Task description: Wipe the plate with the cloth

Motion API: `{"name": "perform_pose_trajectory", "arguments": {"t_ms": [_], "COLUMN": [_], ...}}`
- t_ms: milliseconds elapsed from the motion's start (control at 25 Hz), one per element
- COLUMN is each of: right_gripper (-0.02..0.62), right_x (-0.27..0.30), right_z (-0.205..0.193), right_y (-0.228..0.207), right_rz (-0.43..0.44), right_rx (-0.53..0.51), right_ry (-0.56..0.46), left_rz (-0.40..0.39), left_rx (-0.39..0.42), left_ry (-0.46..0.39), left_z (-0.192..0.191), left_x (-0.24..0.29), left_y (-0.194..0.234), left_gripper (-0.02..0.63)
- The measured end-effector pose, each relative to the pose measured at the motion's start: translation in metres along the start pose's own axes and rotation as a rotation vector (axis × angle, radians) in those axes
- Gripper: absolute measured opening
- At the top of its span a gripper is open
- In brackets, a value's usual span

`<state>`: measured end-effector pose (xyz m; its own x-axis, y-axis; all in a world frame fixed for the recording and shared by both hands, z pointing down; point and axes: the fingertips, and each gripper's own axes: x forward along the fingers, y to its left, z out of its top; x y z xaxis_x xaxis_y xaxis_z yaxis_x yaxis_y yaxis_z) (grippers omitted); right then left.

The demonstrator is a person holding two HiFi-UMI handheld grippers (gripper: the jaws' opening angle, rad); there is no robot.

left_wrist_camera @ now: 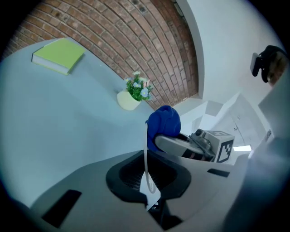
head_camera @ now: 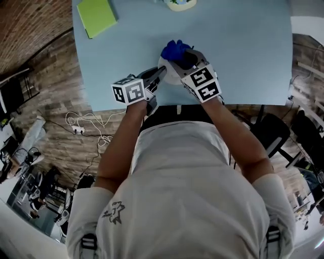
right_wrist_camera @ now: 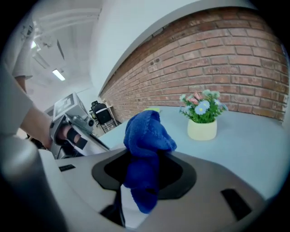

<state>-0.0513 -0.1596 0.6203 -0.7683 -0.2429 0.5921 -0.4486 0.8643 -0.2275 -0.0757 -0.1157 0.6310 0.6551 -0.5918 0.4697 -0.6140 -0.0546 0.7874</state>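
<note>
hidden: round white plate [head_camera: 168, 72] mostly covered by both grippers in head view; elsewhere only a thin edge-on rim [left_wrist_camera: 146, 165].
cut off: pale yellow flower pot [head_camera: 179, 4] at far edge of light blue table [head_camera: 243, 60].
left gripper [head_camera: 161, 74]: jaws closed tight on plate's near rim.
right gripper [head_camera: 184, 59]: clamped on crumpled blue cloth [right_wrist_camera: 144, 145], bunched past the tips.
cloth place: at plate's far rim; contact unclear.

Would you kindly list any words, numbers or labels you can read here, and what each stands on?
No readable words or numbers.
Left cube and right cube: black-and-white square patterns, no letters.
Shirt print: a small dark figure, no legible text.
Book: plain green cover.
</note>
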Motion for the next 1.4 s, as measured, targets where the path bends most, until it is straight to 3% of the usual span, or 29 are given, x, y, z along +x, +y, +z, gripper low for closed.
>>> {"name": "perform_pose_trajectory", "arguments": {"t_ms": [160, 440, 640, 840, 960, 1120, 1240, 1400], "right_gripper": [0.155, 0.156, 0.156, 0.155, 0.156, 0.156, 0.155, 0.155], "right_x": [-0.011, -0.032, -0.061, -0.088, -0.093, -0.091, -0.086, -0.078], "right_z": [0.038, 0.069, 0.091, 0.154, 0.191, 0.216, 0.216, 0.196], "right_y": [0.051, 0.090, 0.057, 0.056, 0.079, 0.125, 0.156, 0.159], "right_rz": [0.025, -0.031, -0.181, -0.276, -0.271, -0.220, -0.189, -0.169], "right_rx": [-0.053, -0.121, -0.127, -0.224, -0.300, -0.413, -0.476, -0.474], "right_ry": [-0.051, -0.055, -0.089, -0.164, -0.214, -0.250, -0.237, -0.137], "left_rz": [-0.028, -0.083, -0.119, -0.190, -0.232, -0.293, -0.325, -0.314], "left_rx": [0.041, 0.110, 0.209, 0.275, 0.308, 0.341, 0.323, 0.292], "left_ry": [-0.104, -0.262, -0.272, -0.241, -0.241, -0.314, -0.372, -0.403], "left_z": [0.035, 0.094, 0.100, 0.094, 0.103, 0.132, 0.151, 0.161], "left_x": [-0.036, -0.106, -0.139, -0.152, -0.161, -0.181, -0.200, -0.214], "left_y": [-0.021, -0.048, -0.074, -0.099, -0.114, -0.135, -0.142, -0.134], "left_gripper": [0.013, 0.014, 0.017, 0.021, 0.021, 0.020, 0.017, 0.017]}}
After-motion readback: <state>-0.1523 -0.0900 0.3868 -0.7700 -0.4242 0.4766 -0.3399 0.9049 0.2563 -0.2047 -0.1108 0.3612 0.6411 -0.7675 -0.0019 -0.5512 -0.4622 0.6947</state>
